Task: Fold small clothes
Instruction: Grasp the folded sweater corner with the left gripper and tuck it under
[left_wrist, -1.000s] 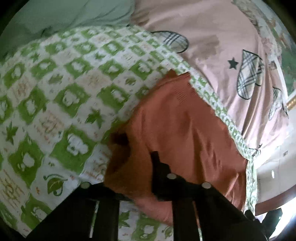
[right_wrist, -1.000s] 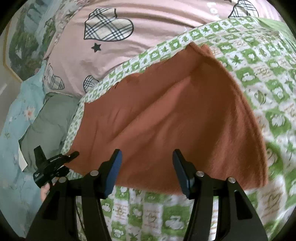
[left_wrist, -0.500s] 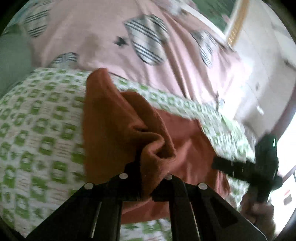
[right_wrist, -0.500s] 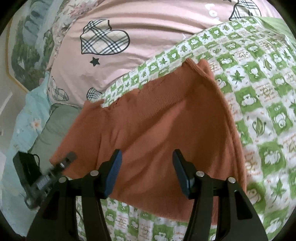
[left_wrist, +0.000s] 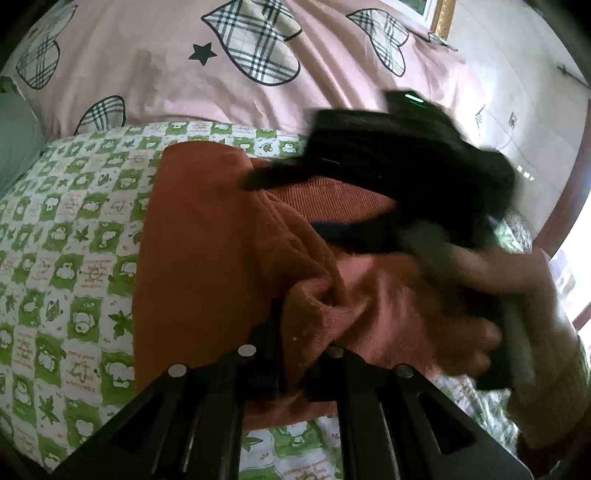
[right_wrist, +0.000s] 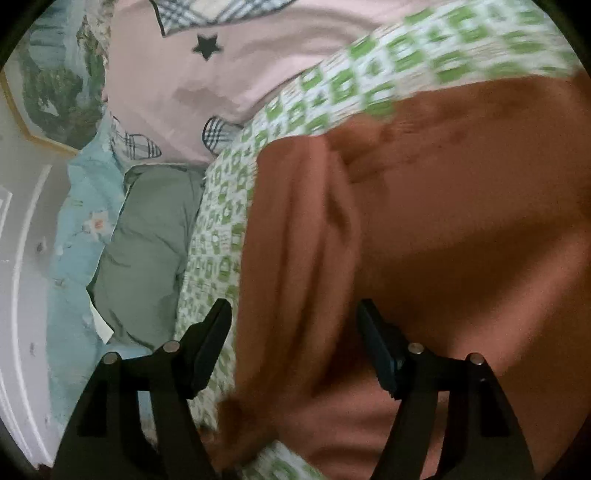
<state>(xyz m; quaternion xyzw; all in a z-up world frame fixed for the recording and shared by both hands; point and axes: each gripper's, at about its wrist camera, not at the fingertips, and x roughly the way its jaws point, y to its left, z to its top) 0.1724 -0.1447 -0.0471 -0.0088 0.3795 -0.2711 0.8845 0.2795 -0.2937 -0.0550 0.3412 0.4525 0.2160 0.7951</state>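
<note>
Rust-orange garment (left_wrist: 207, 236) is spread on the green-checked bed sheet (left_wrist: 74, 258), one bunched edge pinched in the closed left gripper (left_wrist: 295, 354). Right gripper (right_wrist: 295, 347) is held open above it, empty. Slippage could undo the fold.

Your left gripper (left_wrist: 291, 354) pinches a bunched fold of the rust-orange knitted garment (left_wrist: 207, 243), which lies on the green-and-white checked sheet (left_wrist: 70, 266). Behind the sheet rises the pink quilt with plaid hearts (left_wrist: 155, 70). Your right gripper (left_wrist: 388, 173) hovers over the garment's far right part. In the right wrist view, the grey-green pillow (right_wrist: 147, 251) sits left of the sheet, on the pale blue floral bedding (right_wrist: 74, 229).
</note>
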